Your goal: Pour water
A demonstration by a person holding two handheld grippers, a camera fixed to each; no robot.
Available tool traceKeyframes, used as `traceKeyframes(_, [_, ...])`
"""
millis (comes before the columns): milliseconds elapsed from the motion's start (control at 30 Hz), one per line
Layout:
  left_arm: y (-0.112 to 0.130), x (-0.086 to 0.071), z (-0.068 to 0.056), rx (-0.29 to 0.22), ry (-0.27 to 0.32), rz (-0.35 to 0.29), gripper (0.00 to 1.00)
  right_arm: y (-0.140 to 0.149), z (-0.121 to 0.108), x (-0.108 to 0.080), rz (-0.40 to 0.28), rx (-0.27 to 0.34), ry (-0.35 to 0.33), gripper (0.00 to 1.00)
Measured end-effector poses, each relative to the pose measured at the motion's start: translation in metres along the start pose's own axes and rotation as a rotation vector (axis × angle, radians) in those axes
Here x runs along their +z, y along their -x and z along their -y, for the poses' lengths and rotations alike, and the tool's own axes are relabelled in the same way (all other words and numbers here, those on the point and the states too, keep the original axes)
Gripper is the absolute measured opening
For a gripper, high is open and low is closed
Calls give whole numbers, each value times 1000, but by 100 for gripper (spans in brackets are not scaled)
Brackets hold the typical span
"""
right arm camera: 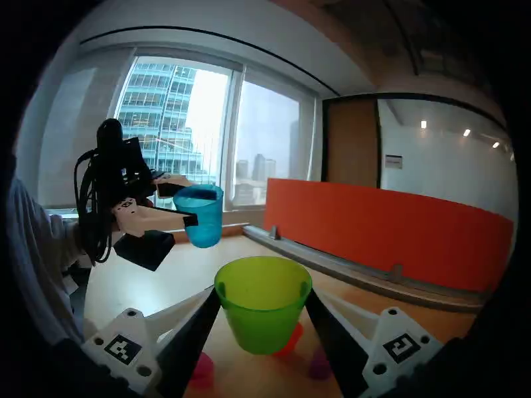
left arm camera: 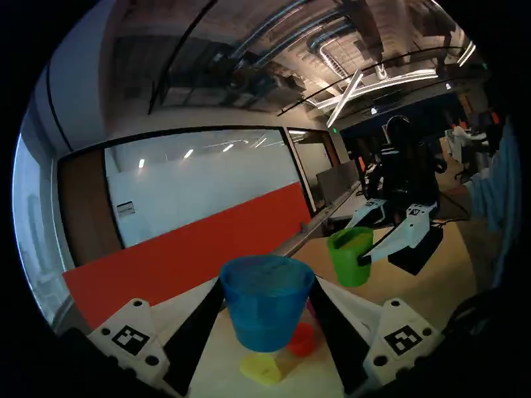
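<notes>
A blue cup [left arm camera: 267, 302] stands upright between the fingers of my left gripper [left arm camera: 265, 315], which is shut on it above the wooden table [left arm camera: 451, 265]. Farther right, a green cup [left arm camera: 350, 255] is held by the right gripper [left arm camera: 364, 255]. In the right gripper view, the green cup [right arm camera: 263, 302] sits upright and looks empty, with my right gripper [right arm camera: 262, 312] shut on its sides. The blue cup [right arm camera: 201, 215] hangs at the left in the left gripper [right arm camera: 189, 213], higher than the green cup and apart from it.
Small coloured pieces lie on the table under the cups: a yellow piece [left arm camera: 262, 368], a red piece [left arm camera: 302, 338], a pink piece [right arm camera: 202, 368] and a purple piece [right arm camera: 318, 365]. An orange partition [right arm camera: 398, 225] runs along the table's far edge. A person's sleeve [right arm camera: 33, 265] is at the left.
</notes>
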State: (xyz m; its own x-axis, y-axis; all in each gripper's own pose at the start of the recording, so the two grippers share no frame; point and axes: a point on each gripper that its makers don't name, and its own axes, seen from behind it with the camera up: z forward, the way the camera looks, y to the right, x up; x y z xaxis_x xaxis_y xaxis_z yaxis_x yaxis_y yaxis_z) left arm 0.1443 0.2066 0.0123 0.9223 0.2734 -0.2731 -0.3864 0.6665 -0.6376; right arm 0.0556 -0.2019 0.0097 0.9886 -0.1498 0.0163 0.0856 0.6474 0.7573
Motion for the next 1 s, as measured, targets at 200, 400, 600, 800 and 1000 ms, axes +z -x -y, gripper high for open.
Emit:
traceKeyframes(200, [-6,1,4,68,-12,6,87,2,9,4,2,-3,-21,90])
traceKeyframes(400, [-12,5,6,142,-24,11,87,2,20,11,-6,-1,-46,90])
traceKeyframes(600, [-21,7,5,235,-25,15,87,4,30,19,-7,0,-74,91])
traceKeyframes(800, [-32,7,1,328,-27,16,87,6,41,27,-8,1,-99,90])
traceKeyframes(1000, [-40,8,-5,412,-26,16,87,7,52,33,-8,0,-123,90])
